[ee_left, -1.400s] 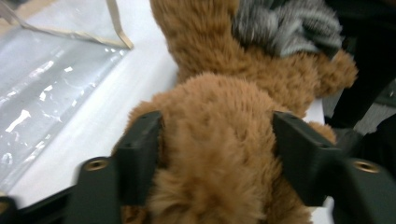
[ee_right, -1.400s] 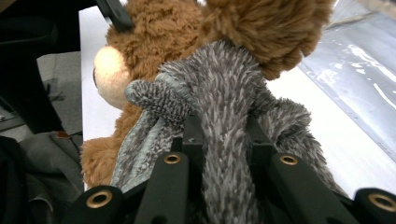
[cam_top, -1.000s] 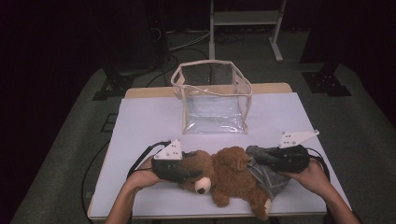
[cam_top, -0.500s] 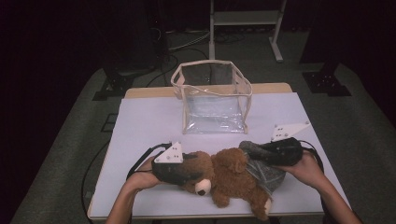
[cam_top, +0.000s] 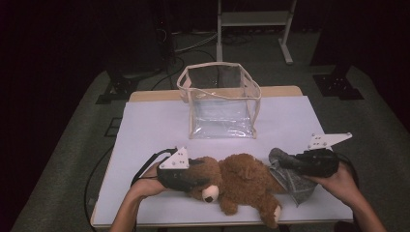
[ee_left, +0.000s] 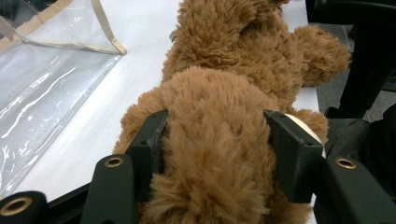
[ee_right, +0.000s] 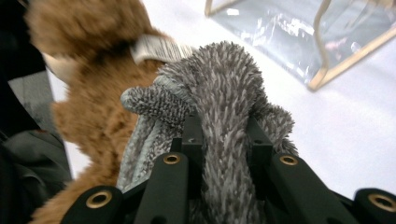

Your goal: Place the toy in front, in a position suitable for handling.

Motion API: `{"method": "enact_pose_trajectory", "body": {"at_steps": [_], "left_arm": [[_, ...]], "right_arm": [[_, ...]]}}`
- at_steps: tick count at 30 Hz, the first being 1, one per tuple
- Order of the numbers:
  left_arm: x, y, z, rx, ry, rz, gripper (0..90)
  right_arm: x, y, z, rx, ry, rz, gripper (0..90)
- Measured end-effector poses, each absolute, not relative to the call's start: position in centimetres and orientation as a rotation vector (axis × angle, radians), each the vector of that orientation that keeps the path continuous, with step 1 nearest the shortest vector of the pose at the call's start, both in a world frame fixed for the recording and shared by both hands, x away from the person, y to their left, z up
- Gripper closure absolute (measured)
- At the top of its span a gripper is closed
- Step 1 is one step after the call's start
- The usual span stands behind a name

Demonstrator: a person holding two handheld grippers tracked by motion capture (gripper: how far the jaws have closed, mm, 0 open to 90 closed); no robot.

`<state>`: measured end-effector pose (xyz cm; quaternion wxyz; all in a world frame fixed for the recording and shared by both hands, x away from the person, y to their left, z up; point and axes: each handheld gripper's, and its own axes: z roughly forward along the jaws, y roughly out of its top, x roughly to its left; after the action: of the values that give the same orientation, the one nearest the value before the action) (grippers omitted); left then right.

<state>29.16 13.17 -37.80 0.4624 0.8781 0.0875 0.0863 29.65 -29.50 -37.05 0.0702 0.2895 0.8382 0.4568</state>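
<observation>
A brown teddy bear (cam_top: 241, 181) lies on the white table (cam_top: 154, 125) near its front edge, head to the left. My left gripper (cam_top: 193, 176) is shut on the bear's head (ee_left: 215, 140), both black jaws pressing into the fur. A grey fuzzy cloth (cam_top: 290, 176) lies bunched at the bear's right side. My right gripper (cam_top: 285, 162) is shut on a fold of that cloth (ee_right: 224, 93), lifted a little off the table. A white label (ee_right: 156, 46) shows on the bear behind the cloth.
A clear plastic bag with beige trim (cam_top: 220, 104) stands open-topped at the middle of the table, behind the bear. It appears in the left gripper view (ee_left: 51, 70) and the right gripper view (ee_right: 303, 32). Dark floor and a metal stand (cam_top: 251, 19) lie beyond.
My right gripper has moved to the right and a little back with the grey cloth, pulling it away from the bear. The left gripper and the bear's head have stayed put.
</observation>
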Motion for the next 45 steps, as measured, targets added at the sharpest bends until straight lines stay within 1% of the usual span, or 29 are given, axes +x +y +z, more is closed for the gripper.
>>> {"method": "enact_pose_trajectory", "body": {"at_steps": [3, 4, 8, 13, 18, 23, 26, 28, 31, 33, 39, 43, 45], "left_arm": [[29.2, 13.2, -37.8, 2.156, 0.221, 0.212, 43.8], [29.2, 13.2, -37.8, 2.156, 0.221, 0.212, 43.7], [29.2, 13.2, -37.8, 2.16, 0.218, 0.216, 43.7], [29.2, 13.1, -37.8, 2.159, 0.219, 0.218, 43.8], [29.1, 13.1, -37.7, 2.159, 0.22, 0.219, 43.7], [29.1, 13.1, -37.8, 2.156, 0.217, 0.223, 43.8], [29.0, 13.1, -37.8, 2.152, 0.219, 0.224, 43.7], [29.0, 13.1, -37.8, 2.153, 0.216, 0.23, 43.7], [29.1, 13.1, -37.8, 2.154, 0.214, 0.229, 43.7], [29.1, 13.0, -37.8, 2.151, 0.209, 0.229, 43.6], [29.0, 13.1, -37.8, 2.148, 0.209, 0.228, 41.9], [29.0, 13.4, -37.6, 2.138, 0.221, 0.233, 34.9], [29.2, 13.8, -37.5, 2.139, 0.259, 0.228, 28.1]], "right_arm": [[29.3, -29.4, -35.0, 0.822, 2.512, 1.39, 74.8], [29.3, -29.4, -35.0, 0.822, 2.512, 1.39, 74.8], [29.3, -27.9, -32.5, 0.735, 2.527, 1.419, 74.8], [29.7, -24.4, -29.7, 0.586, 2.56, 1.426, 74.8], [30.2, -19.8, -28.1, 0.451, 2.633, 1.396, 74.7], [31.5, -15.2, -29.0, 0.366, 2.71, 1.332, 74.8], [32.3, -13.4, -30.6, 0.352, 2.756, 1.261, 74.8], [32.7, -12.9, -31.8, 0.357, 2.776, 1.219, 74.8], [33.1, -13.5, -33.3, 0.426, 2.786, 1.221, 74.8], [33.4, -14.9, -34.1, 0.496, 2.772, 1.288, 74.9], [33.2, -16.2, -35.2, 0.547, 2.763, 1.34, 75.1], [32.8, -16.9, -35.8, 0.565, 2.744, 1.381, 75.3], [32.6, -17.2, -35.9, 0.568, 2.734, 1.395, 75.3]]}}
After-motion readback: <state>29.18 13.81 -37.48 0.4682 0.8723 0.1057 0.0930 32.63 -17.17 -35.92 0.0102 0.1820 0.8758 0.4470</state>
